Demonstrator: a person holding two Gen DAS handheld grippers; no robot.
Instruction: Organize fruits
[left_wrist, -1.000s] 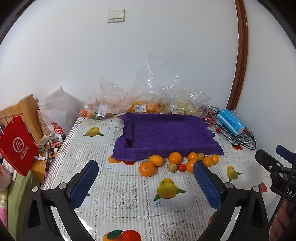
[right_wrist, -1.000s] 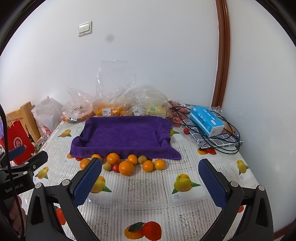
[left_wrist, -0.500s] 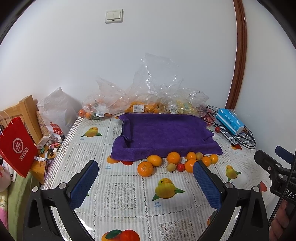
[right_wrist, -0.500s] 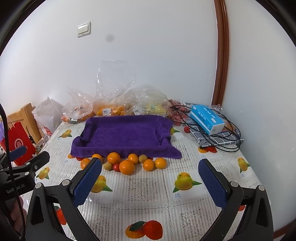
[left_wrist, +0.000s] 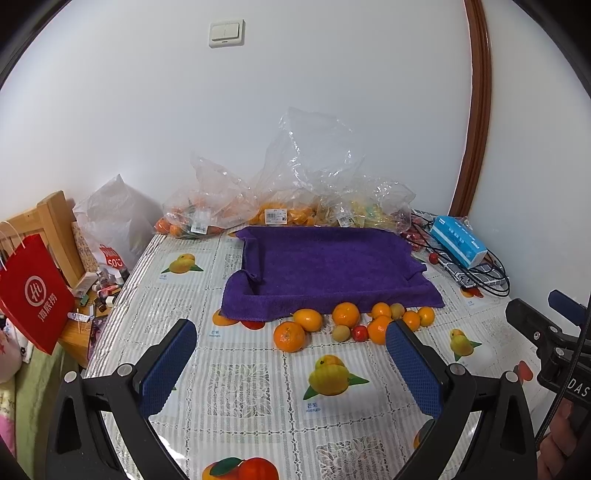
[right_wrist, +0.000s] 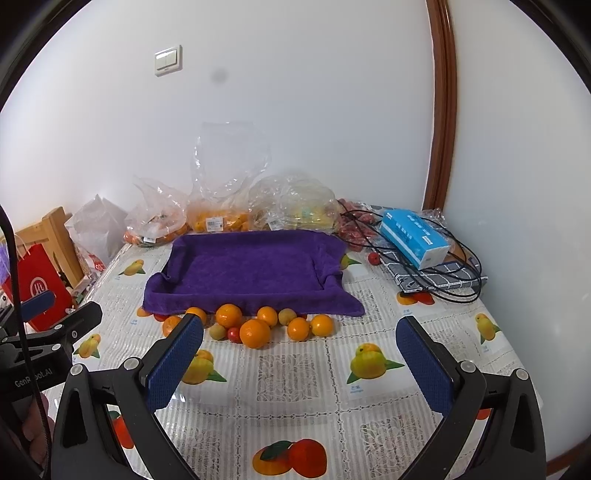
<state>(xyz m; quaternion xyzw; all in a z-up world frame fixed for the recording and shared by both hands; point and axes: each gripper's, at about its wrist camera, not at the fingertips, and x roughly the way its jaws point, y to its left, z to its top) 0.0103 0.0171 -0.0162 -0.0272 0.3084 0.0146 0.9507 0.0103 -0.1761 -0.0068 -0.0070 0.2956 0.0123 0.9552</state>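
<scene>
Both my grippers, left (left_wrist: 290, 363) and right (right_wrist: 299, 356), are wide apart, empty. Fruit (right_wrist: 255, 333) crowds the towel (right_wrist: 251, 269) edge; nudge one and neighbours roll.

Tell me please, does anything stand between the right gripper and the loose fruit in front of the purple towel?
Nothing visible does. The right gripper is open above bare tablecloth, and the fruit lies just ahead of it along the front edge of the purple towel, with no object in between.
</scene>
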